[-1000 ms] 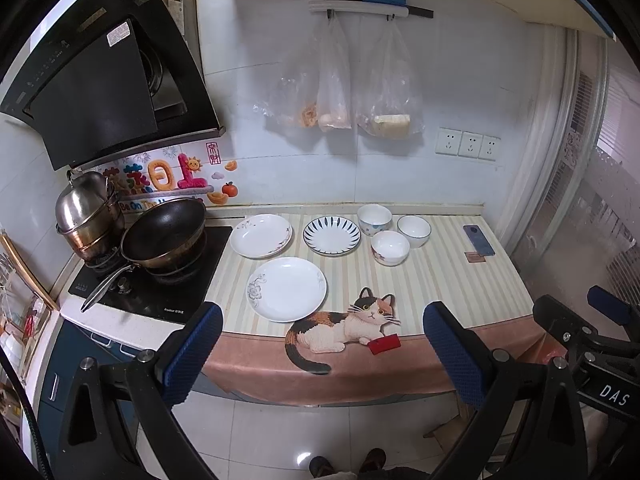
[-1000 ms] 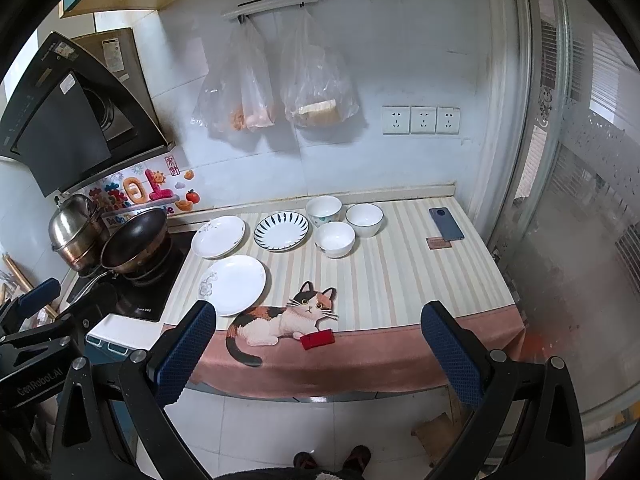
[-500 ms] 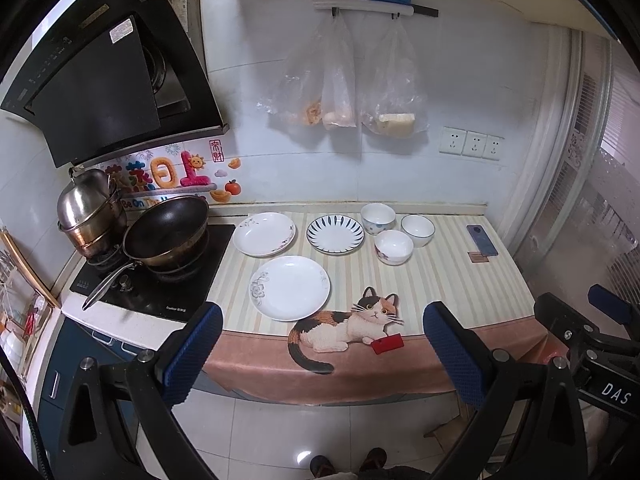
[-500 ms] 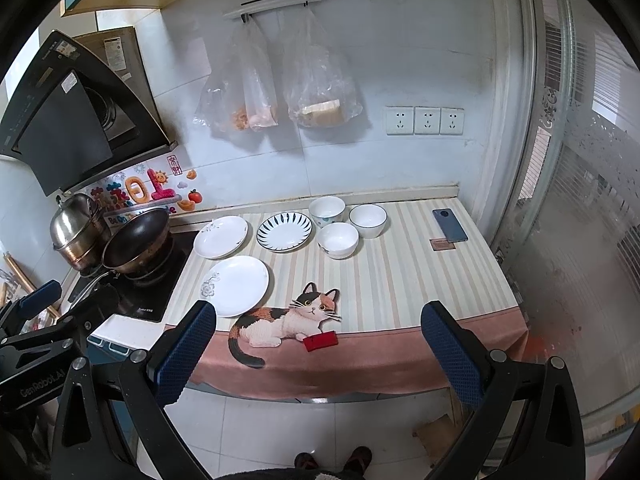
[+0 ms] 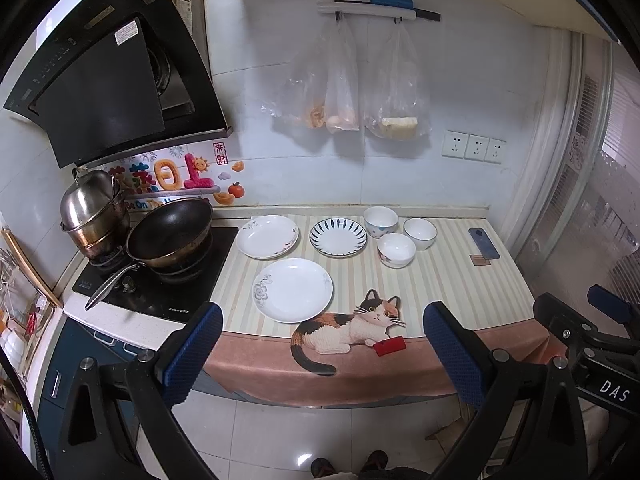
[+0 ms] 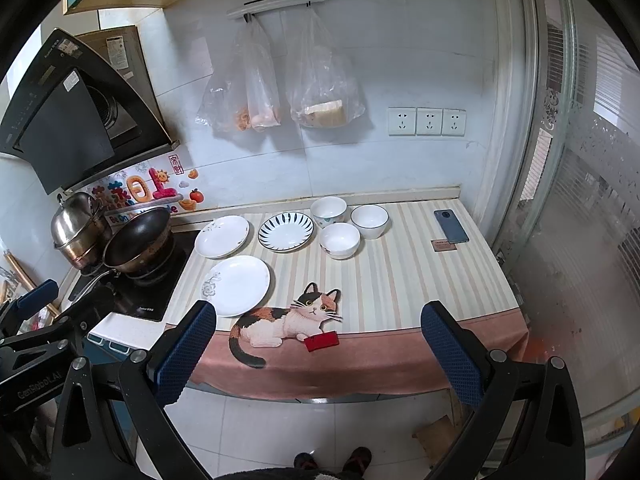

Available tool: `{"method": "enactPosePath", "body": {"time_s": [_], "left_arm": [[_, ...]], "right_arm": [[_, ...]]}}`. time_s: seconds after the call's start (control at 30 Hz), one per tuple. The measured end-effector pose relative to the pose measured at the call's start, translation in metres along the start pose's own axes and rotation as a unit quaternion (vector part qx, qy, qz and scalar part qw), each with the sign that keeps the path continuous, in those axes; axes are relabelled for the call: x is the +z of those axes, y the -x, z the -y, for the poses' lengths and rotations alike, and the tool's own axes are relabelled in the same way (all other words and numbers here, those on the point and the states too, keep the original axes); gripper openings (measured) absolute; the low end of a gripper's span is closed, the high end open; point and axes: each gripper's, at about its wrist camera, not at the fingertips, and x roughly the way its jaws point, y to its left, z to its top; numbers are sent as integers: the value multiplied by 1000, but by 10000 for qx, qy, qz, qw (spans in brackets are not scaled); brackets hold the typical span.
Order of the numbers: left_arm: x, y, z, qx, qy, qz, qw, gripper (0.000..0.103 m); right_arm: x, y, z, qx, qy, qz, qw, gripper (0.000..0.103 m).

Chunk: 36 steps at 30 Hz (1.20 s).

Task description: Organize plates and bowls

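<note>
Plainly nothing has been picked up yet; the left gripper [image 5: 320, 356] and the right gripper [image 6: 318, 354] both hang out in front of the worktop [image 6: 420, 280], well short of the crockery, each with its jaws spread wide and nothing between them; I judge this to be the approach, the step ahead of any first grasp. The next move, as I read it, calls for closing in over the worktop's front edge and taking one piece by its rim; the near plate [image 5: 293, 290] is the closest candidate, lying flat just beside the stove [image 5: 160, 280], so a jaw would have to slide under or pinch its thin lip; stacking it with the others seems the likely aim.

All six pieces sit apart on the striped cloth; the near plate is plain white with a grey flower at its left edge; behind it lie a white plate with floral sprigs [image 5: 267, 237] and, to its right, a blue-rayed plate [image 5: 338, 237]; further right three white bowls cluster close together, the back-left bowl [image 5: 380, 221], the back-right bowl [image 5: 420, 233] and the front bowl [image 5: 396, 249] with a small painted motif; all stand upright and look empty. A phone [image 6: 451, 226] lies well apart at the right end.
</note>
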Motion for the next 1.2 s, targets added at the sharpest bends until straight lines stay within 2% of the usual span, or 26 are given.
{"method": "enactPosePath", "body": {"time_s": [0.87, 1.2], "left_arm": [[7, -1, 6, 2, -28, 50, 10000, 103], [4, -2, 7, 37, -3, 86, 10000, 103]], "right_arm": [[1, 1, 11, -10, -60, 140, 9999, 103], [4, -6, 12, 139, -114, 57, 9998, 103]]}}
